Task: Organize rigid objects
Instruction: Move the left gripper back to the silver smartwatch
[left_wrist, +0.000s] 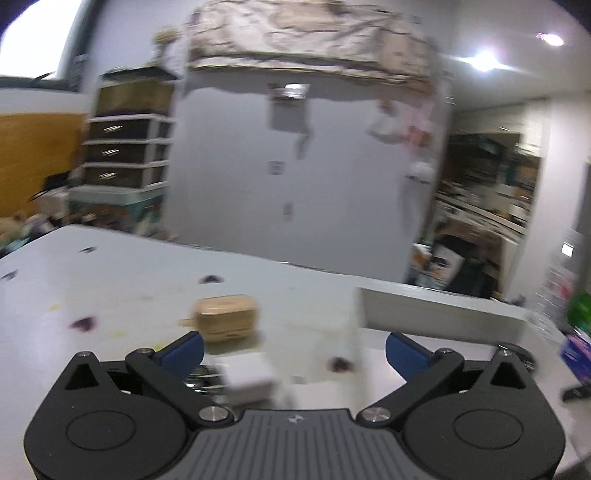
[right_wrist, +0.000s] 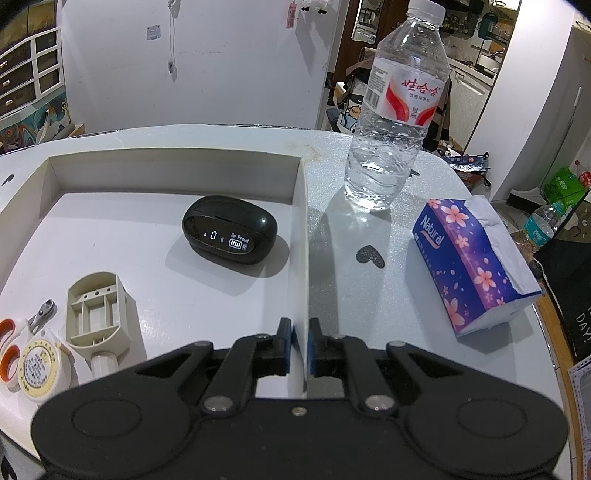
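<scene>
— Looking into the shallow white cardboard tray (right_wrist: 301, 236), what lies in it?

— A glossy black oval earbud case (right_wrist: 229, 234) with a lit battery display sits near the tray's middle. Toward the tray's near left corner lie a beige plastic ribbed holder (right_wrist: 98, 314), a round yellow-labelled tape roll (right_wrist: 38, 365), small orange-handled scissors (right_wrist: 9, 347) and metal nail clippers (right_wrist: 42, 312).

— And the right gripper (right_wrist: 300, 345)?

— Narrow — its blue pads (right_wrist: 312, 347) pinch the tray's right wall, one either side.

— Outside the tray?

— Right of that wall stand a clear water bottle with a red-and-white label (right_wrist: 397, 122) and a purple flowered tissue pack (right_wrist: 472, 266), on the grey-white tabletop (right_wrist: 369, 295).

— The left gripper (left_wrist: 293, 350)?

— Spread wide, nothing clamped. Its view is blurred; a tan rounded case (left_wrist: 227, 317) lies left of the tray on the table, and a small white block (left_wrist: 247, 380) sits low between the jaws — whether it touches them, I cannot tell.
</scene>
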